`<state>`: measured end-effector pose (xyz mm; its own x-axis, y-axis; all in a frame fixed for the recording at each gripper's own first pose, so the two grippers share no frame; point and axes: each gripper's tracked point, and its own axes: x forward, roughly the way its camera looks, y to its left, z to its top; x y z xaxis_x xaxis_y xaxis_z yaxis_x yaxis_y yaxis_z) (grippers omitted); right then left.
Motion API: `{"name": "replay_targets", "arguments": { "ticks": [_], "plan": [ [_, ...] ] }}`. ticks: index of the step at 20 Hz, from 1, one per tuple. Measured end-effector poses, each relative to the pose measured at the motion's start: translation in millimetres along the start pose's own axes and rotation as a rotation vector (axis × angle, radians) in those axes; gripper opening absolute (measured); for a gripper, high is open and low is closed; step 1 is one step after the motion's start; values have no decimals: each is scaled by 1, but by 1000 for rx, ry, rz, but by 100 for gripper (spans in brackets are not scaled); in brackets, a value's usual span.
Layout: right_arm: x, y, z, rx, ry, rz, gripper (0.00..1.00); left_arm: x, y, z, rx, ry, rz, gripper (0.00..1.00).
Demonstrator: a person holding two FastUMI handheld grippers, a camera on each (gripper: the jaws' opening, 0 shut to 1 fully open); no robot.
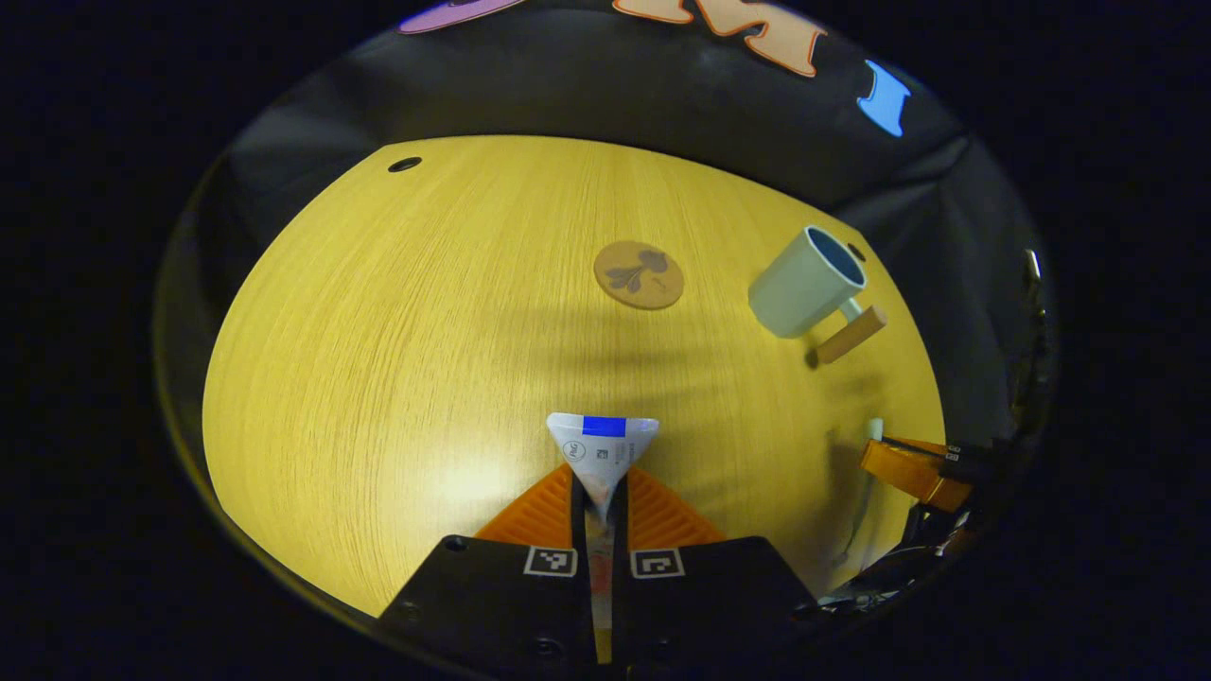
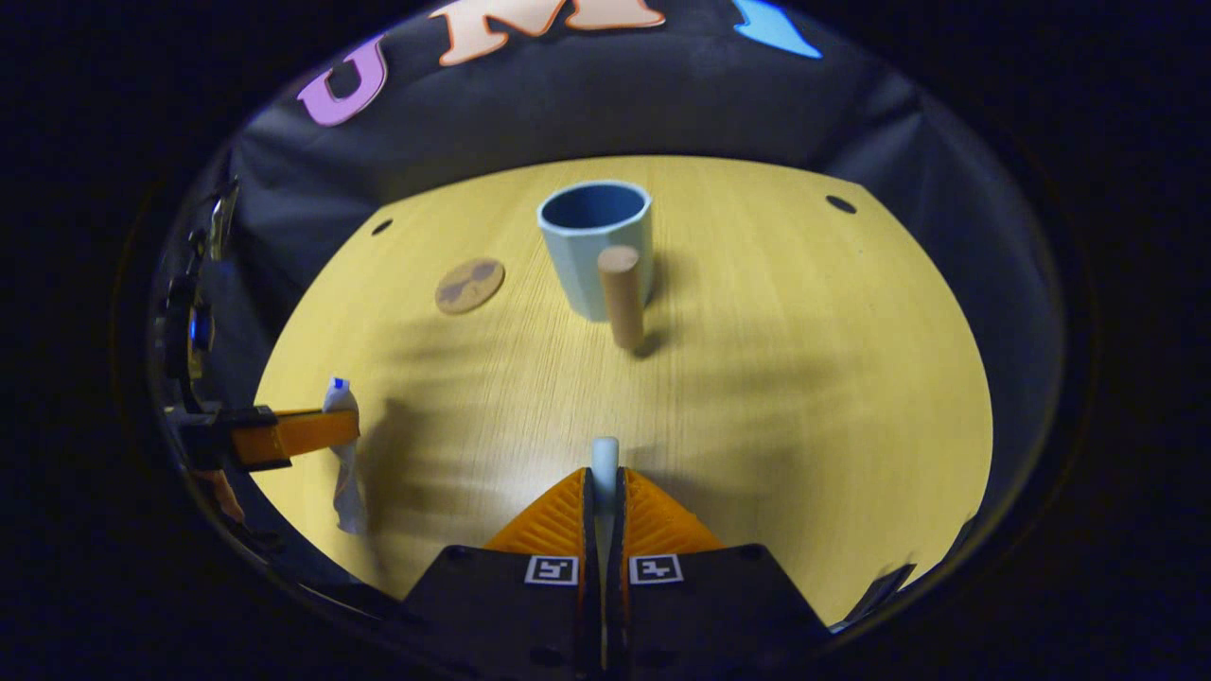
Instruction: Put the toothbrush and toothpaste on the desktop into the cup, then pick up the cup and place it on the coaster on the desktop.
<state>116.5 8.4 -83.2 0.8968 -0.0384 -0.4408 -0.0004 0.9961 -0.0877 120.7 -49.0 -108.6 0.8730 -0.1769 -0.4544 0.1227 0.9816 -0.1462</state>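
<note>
In the left gripper view, my left gripper (image 1: pixel 602 487) is shut on the white toothpaste tube (image 1: pixel 603 446), whose flat crimped end with a blue band sticks out above the wooden desktop (image 1: pixel 397 359). In the right gripper view, my right gripper (image 2: pixel 604 484) is shut on the pale toothbrush (image 2: pixel 605 461), its handle end poking out between the fingers. The pale green cup (image 2: pixel 596 248) with a wooden handle (image 2: pixel 623 298) stands upright ahead of it; the round cork coaster (image 2: pixel 469 285) lies to the cup's left. The left gripper view shows the cup (image 1: pixel 806 282), the coaster (image 1: pixel 639 274) and the right gripper (image 1: pixel 913 465).
Black cloth walls close off the desktop's far side. Small dark holes (image 2: pixel 840 203) sit near the desktop's back corners. In the right gripper view the left gripper (image 2: pixel 312 430) holds the toothpaste tube (image 2: pixel 342 454) at the left edge of the desktop.
</note>
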Motion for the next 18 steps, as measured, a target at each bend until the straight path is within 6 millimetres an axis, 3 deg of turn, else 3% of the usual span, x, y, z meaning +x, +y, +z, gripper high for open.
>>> {"name": "replay_targets", "arguments": {
  "ticks": [3,8,13,18],
  "plan": [
    [-21,-20,37,51,-136,-34,5,-13,-5,19,4,-87,-25,6],
    [-55,-39,103,62,-353,-58,5,-31,-17,67,16,-257,-93,6],
    [-80,-29,160,53,-506,8,5,-48,-29,116,-1,-399,-150,6],
    [-95,-6,219,4,-622,98,5,-52,-51,145,-60,-473,-226,6]
  ]
}}
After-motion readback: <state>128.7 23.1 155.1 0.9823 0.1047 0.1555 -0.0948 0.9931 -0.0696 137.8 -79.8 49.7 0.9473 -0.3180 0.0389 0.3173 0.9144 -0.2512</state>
